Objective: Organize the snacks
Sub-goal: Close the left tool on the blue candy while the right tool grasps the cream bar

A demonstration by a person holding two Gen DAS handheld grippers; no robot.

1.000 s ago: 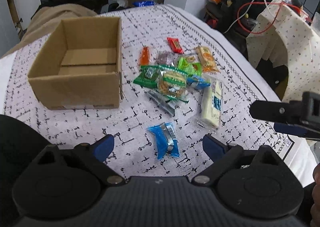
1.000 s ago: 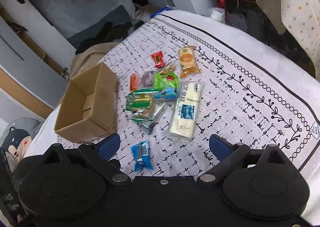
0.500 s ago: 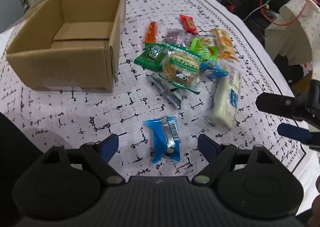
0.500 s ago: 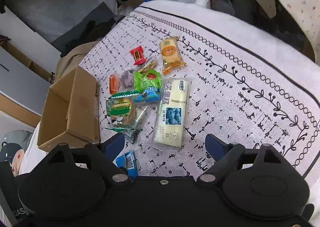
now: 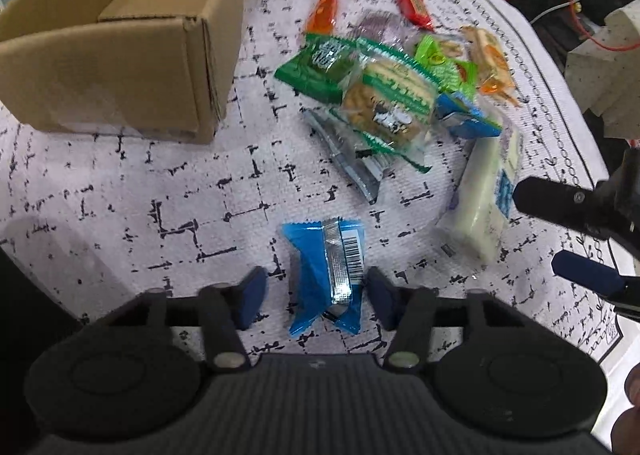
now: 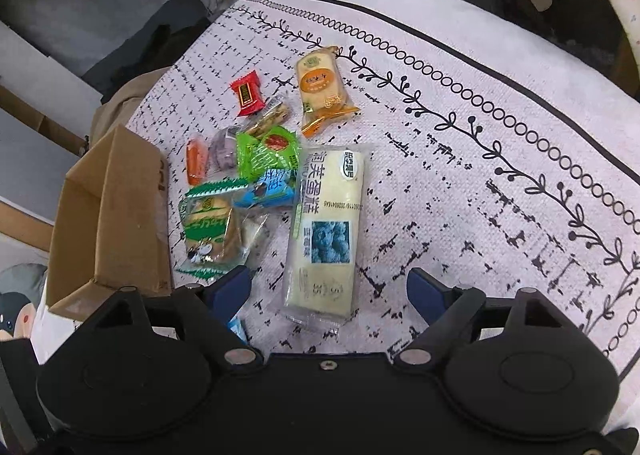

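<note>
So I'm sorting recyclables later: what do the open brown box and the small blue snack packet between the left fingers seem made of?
The open brown box looks like matte corrugated cardboard: a creased, folded corner and a flap seam on its floor. The small blue snack packet looks like glossy plastic film with a shiny, likely foil-like silver seam and a printed barcode.

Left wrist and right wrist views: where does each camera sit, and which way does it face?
Left wrist: on the left gripper, looking down over its fingers at the blue snack packet between them; right gripper and a fingertip at the right edge.
Right wrist: on the right gripper, looking down at the long white cake bar; only its own fingers show.
Shared: snack pile, cardboard box, patterned cloth.
</note>
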